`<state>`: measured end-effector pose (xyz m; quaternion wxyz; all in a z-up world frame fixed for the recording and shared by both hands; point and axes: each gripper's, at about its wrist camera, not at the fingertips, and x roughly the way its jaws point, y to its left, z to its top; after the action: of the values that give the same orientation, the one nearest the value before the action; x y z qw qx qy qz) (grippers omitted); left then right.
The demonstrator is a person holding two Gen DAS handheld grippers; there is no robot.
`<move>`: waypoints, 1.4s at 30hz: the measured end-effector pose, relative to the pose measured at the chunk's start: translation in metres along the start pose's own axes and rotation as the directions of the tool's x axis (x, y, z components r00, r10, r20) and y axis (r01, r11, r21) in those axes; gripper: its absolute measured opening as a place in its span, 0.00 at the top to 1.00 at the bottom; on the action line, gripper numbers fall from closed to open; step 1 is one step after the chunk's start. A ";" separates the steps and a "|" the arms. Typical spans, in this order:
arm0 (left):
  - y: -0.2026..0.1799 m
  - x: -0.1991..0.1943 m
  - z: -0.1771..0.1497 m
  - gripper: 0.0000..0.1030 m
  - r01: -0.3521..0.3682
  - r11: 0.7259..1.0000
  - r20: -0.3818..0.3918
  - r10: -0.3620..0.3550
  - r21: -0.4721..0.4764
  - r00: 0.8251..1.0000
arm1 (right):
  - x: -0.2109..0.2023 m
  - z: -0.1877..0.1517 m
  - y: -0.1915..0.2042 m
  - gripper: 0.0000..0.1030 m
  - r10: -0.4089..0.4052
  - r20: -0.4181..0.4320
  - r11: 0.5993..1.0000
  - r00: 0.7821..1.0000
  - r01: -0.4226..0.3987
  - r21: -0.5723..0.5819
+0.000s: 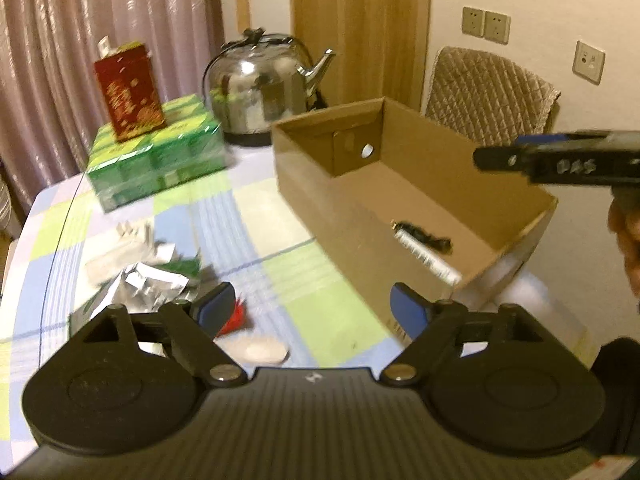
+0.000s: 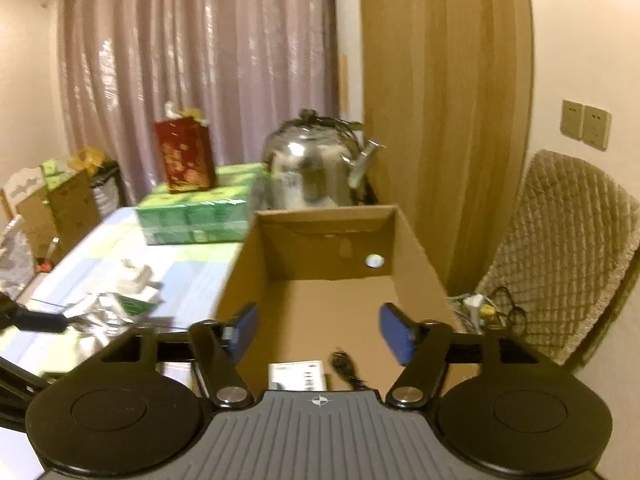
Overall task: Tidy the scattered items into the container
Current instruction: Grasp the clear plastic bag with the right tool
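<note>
We see an open brown cardboard box, plain inside, a round hole in its far wall, standing on the checked surface. On its floor lie a white printed packet and a dark item, perhaps a cord. Left of it, crumpled foil wrappers stay scattered. Our right hand-held gripper hangs over the box, jaws apart, empty; our left hand-held gripper likewise.

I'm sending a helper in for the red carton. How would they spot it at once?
Start at the shiny steel kettle at the table's far end. Directly to its left lies a wrapped block of green packs. The red carton stands upright on top, the only red, tall box there.
</note>
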<state>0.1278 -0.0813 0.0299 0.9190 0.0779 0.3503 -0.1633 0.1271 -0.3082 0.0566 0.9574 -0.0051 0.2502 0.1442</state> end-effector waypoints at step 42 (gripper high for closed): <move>0.127 0.005 -0.117 0.08 -0.186 0.976 -0.176 0.165 -0.110 0.970 | 0.093 -0.082 0.181 0.24 0.302 -0.222 0.930 0.927 -0.337 -0.145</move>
<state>0.1037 0.0662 -0.0568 0.9006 0.0638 0.4269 -0.0516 0.1151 -0.1163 -0.0481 0.8872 -0.0649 0.3266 0.3195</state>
